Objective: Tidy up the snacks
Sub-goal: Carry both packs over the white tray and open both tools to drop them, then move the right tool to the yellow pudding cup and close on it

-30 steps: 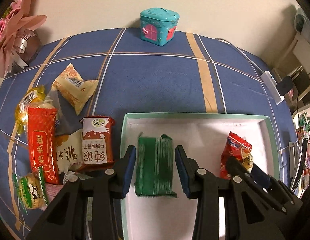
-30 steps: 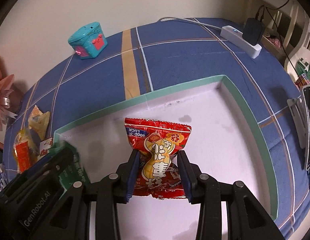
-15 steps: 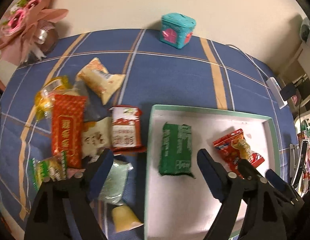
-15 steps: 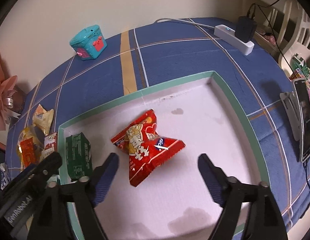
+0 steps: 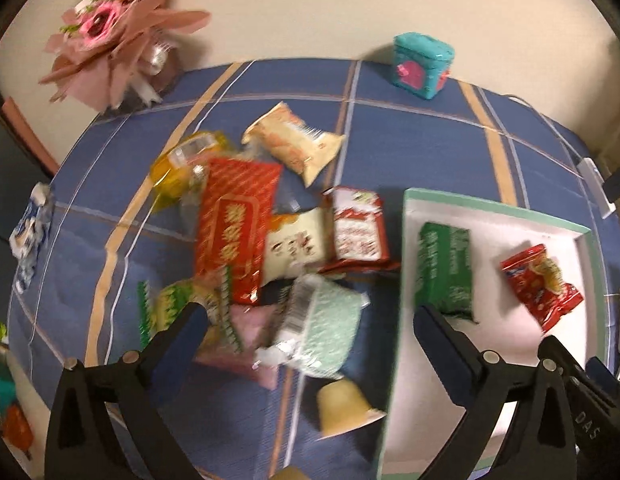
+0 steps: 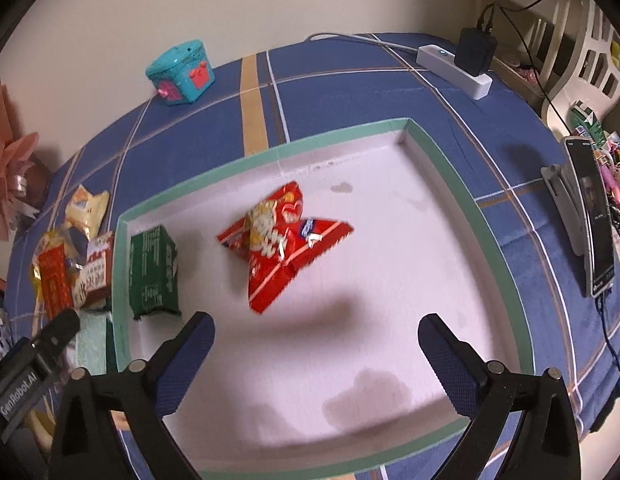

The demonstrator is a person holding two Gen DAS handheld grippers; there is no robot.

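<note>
Two snacks parked in the tray, loose pile up next

Both the left gripper (image 5: 310,320) and right gripper (image 6: 315,332) are seen opening wide, empty. The crinkly red foil snack packet (image 6: 284,246) lies inside the mint-rimmed white tray (image 6: 461,200); light, slippery, best pinched mid-body.

My left gripper (image 5: 310,332) has black triangular arms, silver screws at the joints and dark blue textured pads (image 5: 182,340); my right gripper (image 6: 315,340) looks the same; white lettering marks the black bodies.
</note>
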